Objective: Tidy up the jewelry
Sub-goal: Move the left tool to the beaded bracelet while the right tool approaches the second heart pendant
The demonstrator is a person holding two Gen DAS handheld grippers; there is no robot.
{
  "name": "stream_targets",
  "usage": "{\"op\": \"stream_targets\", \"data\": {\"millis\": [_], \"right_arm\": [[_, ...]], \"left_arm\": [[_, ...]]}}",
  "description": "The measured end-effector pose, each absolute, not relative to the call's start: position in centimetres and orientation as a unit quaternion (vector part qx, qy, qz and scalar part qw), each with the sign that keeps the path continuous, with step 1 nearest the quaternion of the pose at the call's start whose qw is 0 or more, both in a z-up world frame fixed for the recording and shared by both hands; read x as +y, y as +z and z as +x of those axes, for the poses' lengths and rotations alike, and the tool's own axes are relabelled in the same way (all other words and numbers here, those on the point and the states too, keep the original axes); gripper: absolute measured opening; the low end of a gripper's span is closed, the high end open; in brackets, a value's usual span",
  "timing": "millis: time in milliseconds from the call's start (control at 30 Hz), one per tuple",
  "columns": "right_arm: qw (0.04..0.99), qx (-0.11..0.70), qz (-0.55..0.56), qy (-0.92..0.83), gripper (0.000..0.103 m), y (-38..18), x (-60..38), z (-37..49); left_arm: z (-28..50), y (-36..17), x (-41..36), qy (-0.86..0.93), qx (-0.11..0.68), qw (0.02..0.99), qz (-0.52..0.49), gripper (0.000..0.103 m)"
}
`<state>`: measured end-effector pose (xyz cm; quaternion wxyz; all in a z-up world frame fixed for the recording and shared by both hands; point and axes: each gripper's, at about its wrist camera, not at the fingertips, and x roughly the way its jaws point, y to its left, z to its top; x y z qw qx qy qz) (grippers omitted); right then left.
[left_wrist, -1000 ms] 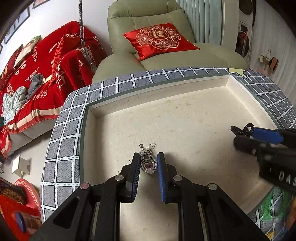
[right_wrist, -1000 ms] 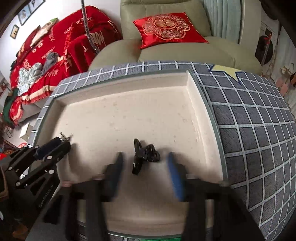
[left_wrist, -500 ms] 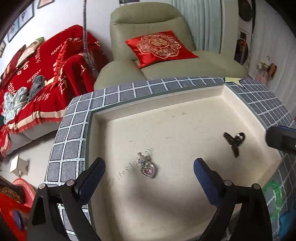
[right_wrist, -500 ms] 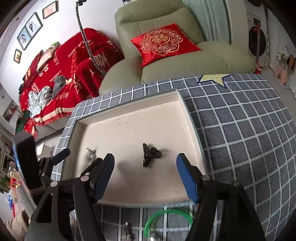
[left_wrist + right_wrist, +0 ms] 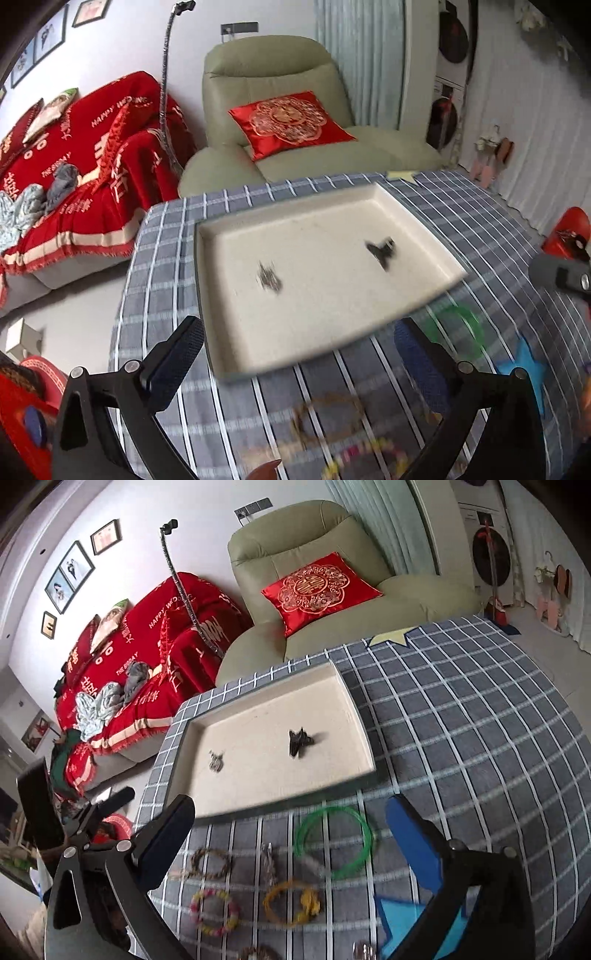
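Observation:
A cream tray (image 5: 229,295) (image 5: 354,709) sits on the grey checked tablecloth. A silver heart pendant (image 5: 269,278) (image 5: 216,762) lies in its left half and a black hair clip (image 5: 382,251) (image 5: 299,740) in its right half. My left gripper (image 5: 297,343) is open wide above the tray's near edge, with nothing in it. My right gripper (image 5: 290,812) hangs over the cloth in front of the tray, its jaws opening with nothing between them. Below it lie a green bangle (image 5: 332,840), a beaded bracelet (image 5: 214,910), an orange bracelet (image 5: 291,904) and a braided ring (image 5: 210,864).
A blue star (image 5: 406,919) marks the cloth at the near right and a yellow star (image 5: 391,638) at the far edge. Behind the table stand a green armchair (image 5: 332,528) with a red cushion and a red-covered sofa (image 5: 147,657). The table edge drops off at the left.
The left gripper let go of the heart pendant and opened wide. Both grippers drew back and up from the tray, and the right one opened further. Pendant and clip stay in the tray.

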<state>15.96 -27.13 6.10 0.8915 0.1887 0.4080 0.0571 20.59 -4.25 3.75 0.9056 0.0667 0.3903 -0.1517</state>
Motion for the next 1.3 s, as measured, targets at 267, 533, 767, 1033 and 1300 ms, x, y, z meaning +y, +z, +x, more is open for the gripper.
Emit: {"op": "stream_targets", "data": {"millis": [267, 533, 767, 1033, 1300], "right_arm": [[0.887, 0.425, 0.180, 0.035, 0.103, 4.7, -28.0, 11.0], [0.866, 0.475, 0.157, 0.002, 0.103, 0.0, -28.6, 6.9], [0.865, 0.488, 0.114, -0.021, 0.103, -1.4, -28.5, 5.5], [0.863, 0.495, 0.102, -0.030, 0.103, -2.1, -28.7, 5.7], [0.862, 0.501, 0.065, -0.028, 0.103, -3.1, -27.5, 6.7]], "left_arm": [[15.0, 1.7, -3.2, -0.113, 0.409, 0.902, 0.076, 0.103], [12.0, -1.9, -1.9, -0.100, 0.459, 0.882, 0.048, 0.103], [11.6, -3.2, -2.1, -0.091, 0.477, 0.874, 0.030, 0.103], [12.2, -3.9, -2.5, -0.084, 0.483, 0.871, 0.024, 0.103], [12.7, -4.4, -2.9, -0.092, 0.484, 0.870, 0.027, 0.103]]}}
